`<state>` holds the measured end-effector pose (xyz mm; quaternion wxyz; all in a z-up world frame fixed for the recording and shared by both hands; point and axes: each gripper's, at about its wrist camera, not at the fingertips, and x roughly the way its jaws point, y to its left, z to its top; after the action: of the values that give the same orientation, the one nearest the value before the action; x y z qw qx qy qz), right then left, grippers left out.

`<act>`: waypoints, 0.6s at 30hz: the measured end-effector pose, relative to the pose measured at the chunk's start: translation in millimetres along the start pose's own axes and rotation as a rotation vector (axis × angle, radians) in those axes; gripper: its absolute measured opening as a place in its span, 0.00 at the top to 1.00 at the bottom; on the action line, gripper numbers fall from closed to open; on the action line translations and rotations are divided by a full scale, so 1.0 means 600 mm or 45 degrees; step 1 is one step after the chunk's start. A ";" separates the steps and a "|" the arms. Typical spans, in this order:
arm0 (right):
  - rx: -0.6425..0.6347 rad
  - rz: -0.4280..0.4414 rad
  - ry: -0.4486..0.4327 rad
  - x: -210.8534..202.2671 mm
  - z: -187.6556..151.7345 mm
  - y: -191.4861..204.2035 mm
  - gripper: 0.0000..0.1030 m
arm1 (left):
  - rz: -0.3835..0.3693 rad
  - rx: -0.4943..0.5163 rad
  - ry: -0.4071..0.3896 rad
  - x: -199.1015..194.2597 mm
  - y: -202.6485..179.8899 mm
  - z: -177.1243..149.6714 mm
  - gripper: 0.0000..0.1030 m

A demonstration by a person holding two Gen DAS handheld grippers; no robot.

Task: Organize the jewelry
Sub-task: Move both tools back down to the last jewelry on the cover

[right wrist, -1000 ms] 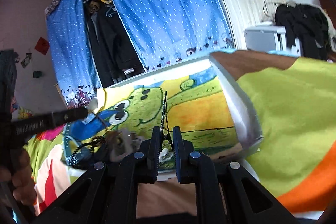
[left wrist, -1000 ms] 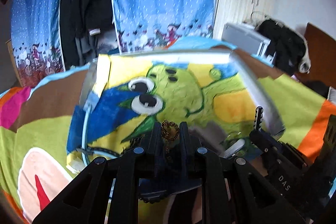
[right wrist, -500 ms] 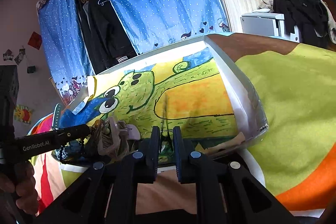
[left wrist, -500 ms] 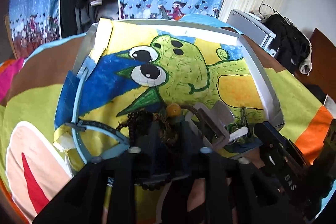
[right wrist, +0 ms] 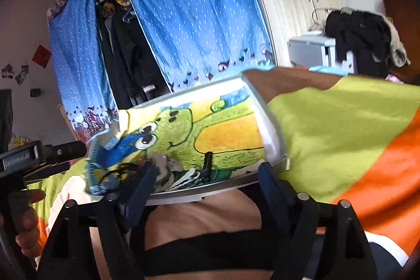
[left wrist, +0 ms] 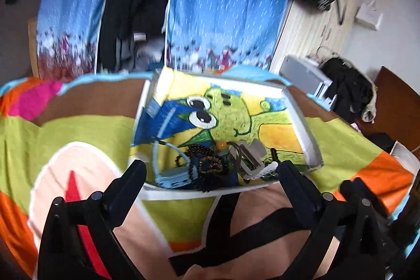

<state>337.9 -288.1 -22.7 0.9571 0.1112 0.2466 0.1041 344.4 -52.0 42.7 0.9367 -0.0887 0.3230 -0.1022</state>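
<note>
Both hand-held grippers, left and right, hang released over the bed; jewelry (beads, clips) lies heaped at the tray's near edge.

Left view: sits behind the left gripper, looks forward and down past its wide-spread fingers onto the tray; near rim just ahead of the fingertips.
Left view, beyond: curtain straight ahead, wardrobe ahead-right.
Right view: sits behind the right gripper, faces forward and a little left; tray near rim between the spread fingertips, close.
Right view, side: the left gripper enters from the left edge, held by a hand.
Shared: both views hold the tray, the curtain, the wardrobe and the bedspread.
Offset: right view stands to the right of the left one.
</note>
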 end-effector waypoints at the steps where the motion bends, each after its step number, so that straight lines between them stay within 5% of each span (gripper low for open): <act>1: -0.004 -0.002 -0.014 -0.016 -0.002 0.004 0.16 | -0.006 0.011 -0.048 -0.025 0.003 -0.011 0.02; 3: -0.020 -0.001 -0.046 -0.056 -0.008 0.016 0.01 | -0.018 0.031 -0.105 -0.065 0.010 -0.032 0.02; 11: -0.117 -0.007 -0.040 -0.164 -0.064 0.069 0.00 | -0.034 0.187 -0.002 -0.135 0.039 -0.116 0.02; 18: -0.159 -0.062 0.159 -0.188 -0.130 0.109 0.00 | -0.071 0.372 0.391 -0.096 0.053 -0.216 0.02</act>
<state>192.9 -241.8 -21.3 0.9471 0.0384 0.3016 0.1027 223.5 -20.2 -31.5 0.8762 0.0558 0.4410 -0.1862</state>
